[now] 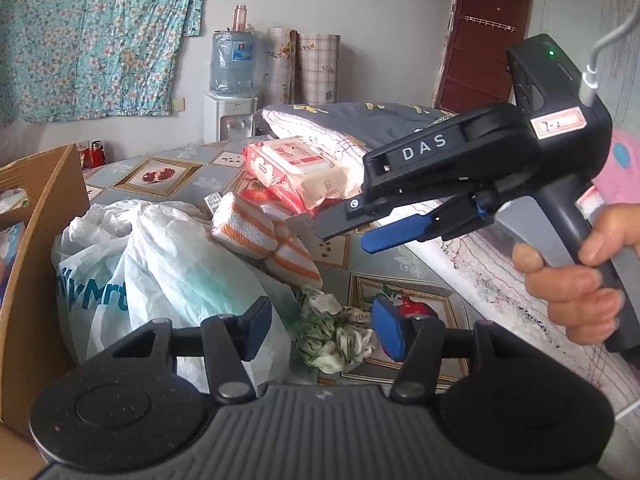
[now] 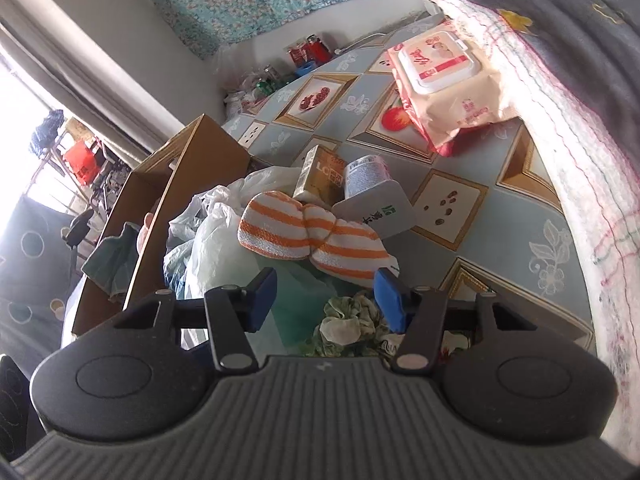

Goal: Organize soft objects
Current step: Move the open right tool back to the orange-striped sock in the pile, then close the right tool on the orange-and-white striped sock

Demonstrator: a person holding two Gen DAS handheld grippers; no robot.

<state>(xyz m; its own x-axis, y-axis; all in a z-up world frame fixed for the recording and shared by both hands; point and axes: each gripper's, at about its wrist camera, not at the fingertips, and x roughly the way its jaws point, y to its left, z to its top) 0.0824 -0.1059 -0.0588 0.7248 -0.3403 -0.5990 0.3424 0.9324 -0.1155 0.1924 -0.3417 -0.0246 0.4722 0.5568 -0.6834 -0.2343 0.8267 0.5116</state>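
You are holding your left gripper (image 1: 320,326) over the patterned table (image 1: 400,264), its 2 fingers standing partly apart with nothing between the pads. Just beyond them a crumpled green and white cloth (image 1: 332,336) is lying on the table, and a white plastic bag (image 1: 168,268) is bulging up just left of it. An orange and white striped towel (image 1: 264,236) is resting on the bag's far edge.

Your right gripper (image 1: 348,228) is reaching in from the right above the table, gripped by your hand (image 1: 576,276), its blue-padded fingers also partly apart and gripping nothing. From its own camera the right gripper (image 2: 326,300) is hanging over the same green cloth (image 2: 348,324), with the striped towel (image 2: 308,236) just beyond the fingertips.

Crowding the towel's far side, a tan carton (image 2: 320,178) and a tipped white tub (image 2: 366,178) are lying against each other. Farther back, a pink pack of wet wipes (image 2: 444,80) is sitting on the table beside a folded quilt (image 2: 560,80) that is running along the right edge.

A cardboard box (image 2: 176,184) is standing open at the left, touching the plastic bag (image 2: 216,248). A teal cloth (image 2: 116,256) is showing inside it; you cannot tell what else it holds. A water dispenser (image 1: 230,116) is standing against the far wall.
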